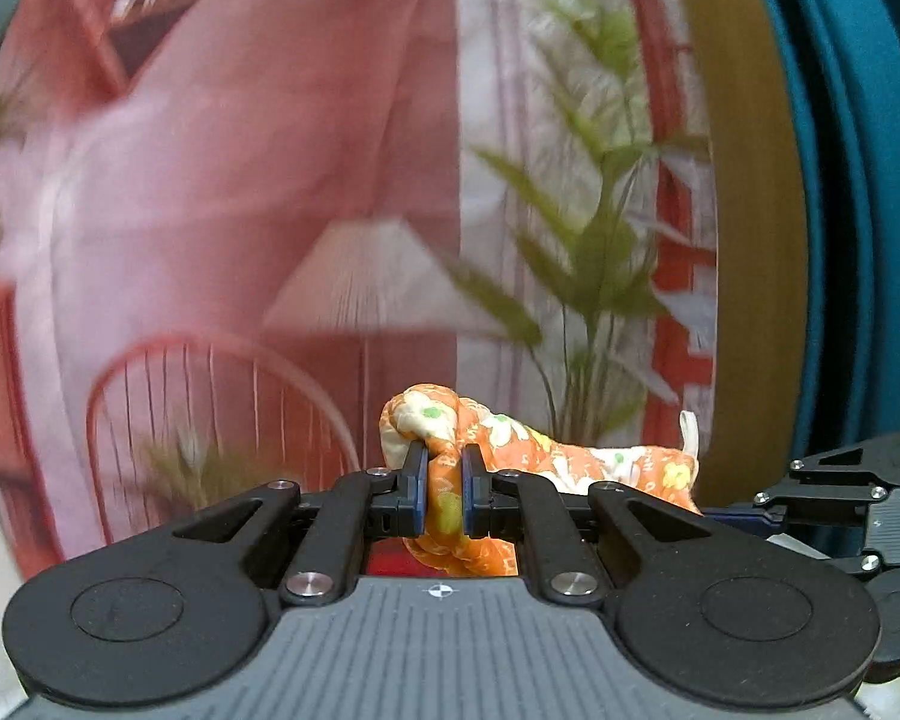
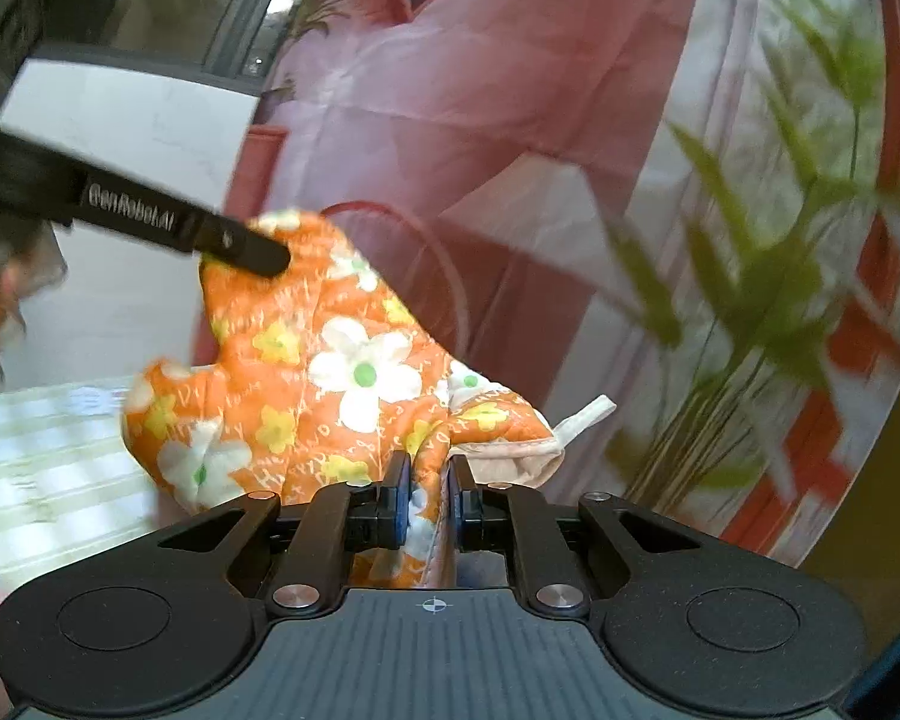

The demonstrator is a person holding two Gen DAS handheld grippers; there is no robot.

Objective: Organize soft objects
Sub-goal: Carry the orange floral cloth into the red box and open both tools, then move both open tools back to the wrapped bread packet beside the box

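Observation:
An orange quilted oven mitt (image 2: 330, 372) with white and yellow flowers is held between both grippers, above a pink printed cloth. My right gripper (image 2: 428, 495) is shut on its cuff end, by a cream hanging loop (image 2: 582, 417). My left gripper (image 1: 444, 492) is shut on the fingertip end of the mitt (image 1: 444, 426). In the right wrist view the left gripper's black finger (image 2: 240, 246) reaches in from the left and clamps the mitt's top. In the left wrist view the right gripper (image 1: 834, 498) shows at the right edge.
A pink cloth (image 1: 240, 180) printed with a lamp, chair and green plants fills the background. A teal and olive rim (image 1: 810, 180) runs down the right of the left wrist view. A pale checked surface (image 2: 42, 456) lies lower left in the right wrist view, with a white wall (image 2: 138, 132) above.

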